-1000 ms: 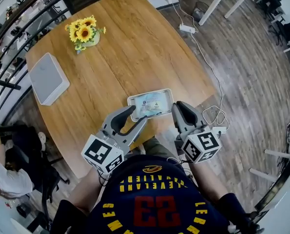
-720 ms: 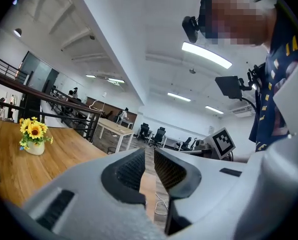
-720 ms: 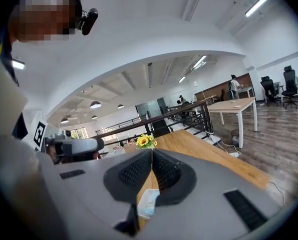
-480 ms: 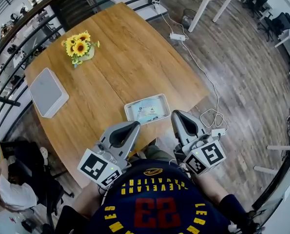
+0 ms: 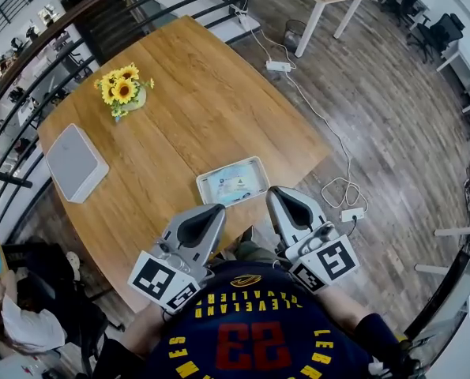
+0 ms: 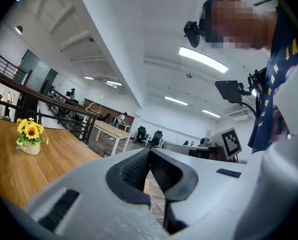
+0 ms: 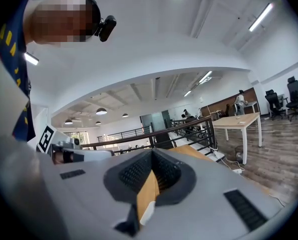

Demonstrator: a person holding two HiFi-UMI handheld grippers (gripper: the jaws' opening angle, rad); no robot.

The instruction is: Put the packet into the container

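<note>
The right claw point(image 7: 151, 155), jaws together with nothing between, faces a dark railing point(image 7: 144, 134).

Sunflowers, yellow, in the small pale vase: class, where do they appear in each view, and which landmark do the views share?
Head view: yellow sunflowers in the small pale vase, upper left.
Left gripper view: left edge, mid-height.
Right gripper view: not in it.
Shared landmark: the brown wooden table, seen in all three.
</note>
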